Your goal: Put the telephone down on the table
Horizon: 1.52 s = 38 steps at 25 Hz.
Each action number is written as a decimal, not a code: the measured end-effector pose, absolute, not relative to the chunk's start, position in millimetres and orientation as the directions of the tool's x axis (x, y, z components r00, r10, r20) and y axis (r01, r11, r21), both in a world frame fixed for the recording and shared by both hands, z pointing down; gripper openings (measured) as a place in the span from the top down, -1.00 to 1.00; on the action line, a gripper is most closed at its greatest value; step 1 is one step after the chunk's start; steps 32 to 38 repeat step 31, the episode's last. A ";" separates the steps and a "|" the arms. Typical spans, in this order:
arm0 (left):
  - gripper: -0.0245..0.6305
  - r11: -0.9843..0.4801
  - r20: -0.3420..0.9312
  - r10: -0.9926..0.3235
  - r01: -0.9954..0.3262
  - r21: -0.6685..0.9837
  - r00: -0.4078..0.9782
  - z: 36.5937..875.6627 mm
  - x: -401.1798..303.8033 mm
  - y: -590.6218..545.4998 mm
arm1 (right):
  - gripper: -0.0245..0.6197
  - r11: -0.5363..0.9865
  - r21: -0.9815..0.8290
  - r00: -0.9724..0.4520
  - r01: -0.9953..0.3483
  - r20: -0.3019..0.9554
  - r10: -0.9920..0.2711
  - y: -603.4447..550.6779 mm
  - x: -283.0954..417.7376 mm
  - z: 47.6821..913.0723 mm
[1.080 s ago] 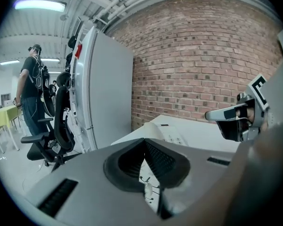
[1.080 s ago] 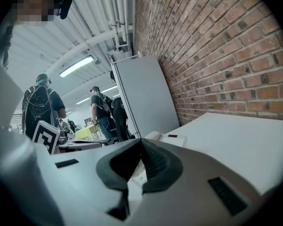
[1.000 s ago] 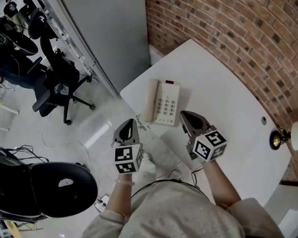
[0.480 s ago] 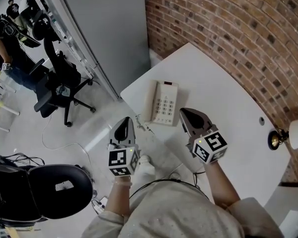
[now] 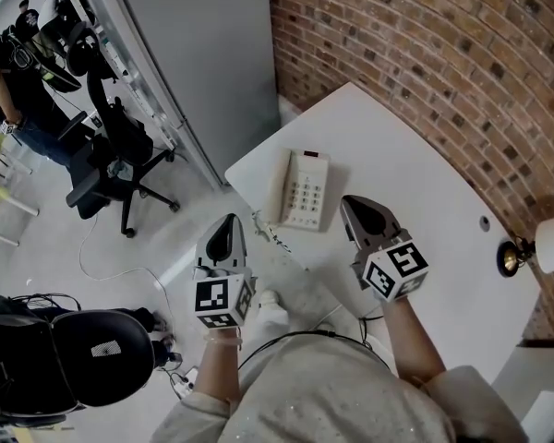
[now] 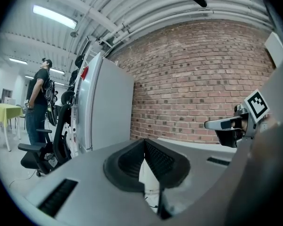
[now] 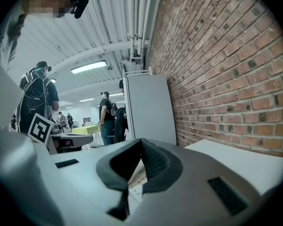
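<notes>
A cream telephone [image 5: 301,189] with its handset on the left side lies flat on the white table [image 5: 425,210], near the table's left corner. My left gripper [image 5: 226,233] hangs shut and empty off the table's edge, below and left of the phone. My right gripper [image 5: 358,212] is shut and empty too, just right of the phone's near end, above the table. In the right gripper view a sliver of the telephone [image 7: 136,178] shows through the gap under the shut jaws. The left gripper view shows my left gripper [image 6: 145,144] shut, with the right gripper [image 6: 226,126] beside it.
A brick wall [image 5: 443,72] runs behind the table. A grey cabinet [image 5: 203,53] stands to the left of it. A black office chair [image 5: 106,155] and people stand on the floor at the left. A lamp [image 5: 526,255] sits at the table's right edge.
Both grippers have risen a little and drawn slightly back from the telephone, still shut. The telephone has stayed where it lies on the table.
</notes>
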<state>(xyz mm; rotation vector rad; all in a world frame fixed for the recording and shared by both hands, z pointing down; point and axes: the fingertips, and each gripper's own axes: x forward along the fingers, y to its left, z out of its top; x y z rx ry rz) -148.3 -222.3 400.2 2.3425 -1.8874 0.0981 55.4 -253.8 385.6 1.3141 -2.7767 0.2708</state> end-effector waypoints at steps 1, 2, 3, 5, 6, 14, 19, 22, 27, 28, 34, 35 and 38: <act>0.91 -0.202 0.128 -0.970 -0.977 0.062 0.208 398.9 -149.2 -221.3 | 0.91 0.618 -0.137 -0.633 -0.774 0.125 -0.764 -253.5 57.0 385.3; 0.91 -0.194 0.125 -0.972 -0.979 0.065 0.201 397.9 -150.4 -219.9 | 0.91 0.615 -0.140 -0.630 -0.776 0.123 -0.766 -252.9 58.4 385.0; 0.91 -0.186 0.121 -0.974 -0.980 0.067 0.193 397.0 -151.7 -218.4 | 0.91 0.614 -0.140 -0.629 -0.777 0.121 -0.768 -252.0 59.6 384.6; 0.91 -0.174 0.112 -0.977 -0.983 0.065 0.181 394.7 -154.5 -215.7 | 0.91 0.614 -0.136 -0.628 -0.778 0.115 -0.770 -250.1 61.1 383.5; 0.91 -0.169 0.109 -0.979 -0.984 0.062 0.175 393.6 -156.0 -214.7 | 0.90 0.615 -0.132 -0.629 -0.777 0.112 -0.770 -249.2 61.5 382.8; 0.91 -0.136 0.080 -0.987 -0.989 0.049 0.140 380.9 -164.5 -208.4 | 0.90 0.619 -0.123 -0.630 -0.776 0.096 -0.770 -244.1 63.4 378.4; 0.91 -0.121 0.058 -0.991 -0.992 0.033 0.123 373.8 -163.9 -203.3 | 0.90 0.624 -0.116 -0.634 -0.773 0.092 -0.768 -240.5 66.9 377.8; 0.91 -0.114 0.049 -0.992 -0.993 0.033 0.115 372.0 -164.1 -200.4 | 0.90 0.627 -0.114 -0.637 -0.770 0.088 -0.766 -238.8 68.2 377.4; 0.91 -0.105 0.046 -0.993 -0.994 0.041 0.107 370.6 -167.1 -198.3 | 0.90 0.627 -0.117 -0.637 -0.770 0.092 -0.765 -237.5 67.4 379.1; 0.91 -0.104 0.044 -0.993 -0.994 0.042 0.106 370.3 -167.5 -197.9 | 0.90 0.626 -0.121 -0.637 -0.771 0.093 -0.766 -237.2 67.5 380.0; 0.91 -0.101 0.039 -0.994 -0.994 0.041 0.102 369.1 -168.7 -197.0 | 0.90 0.624 -0.127 -0.636 -0.771 0.096 -0.766 -236.2 67.3 381.9; 0.91 -0.101 0.039 -0.994 -0.994 0.041 0.102 369.1 -168.7 -197.0 | 0.90 0.624 -0.127 -0.636 -0.771 0.096 -0.766 -236.2 67.3 381.9; 0.91 -0.101 0.039 -0.994 -0.994 0.041 0.102 369.1 -168.7 -197.0 | 0.90 0.624 -0.127 -0.636 -0.771 0.096 -0.766 -236.2 67.3 381.9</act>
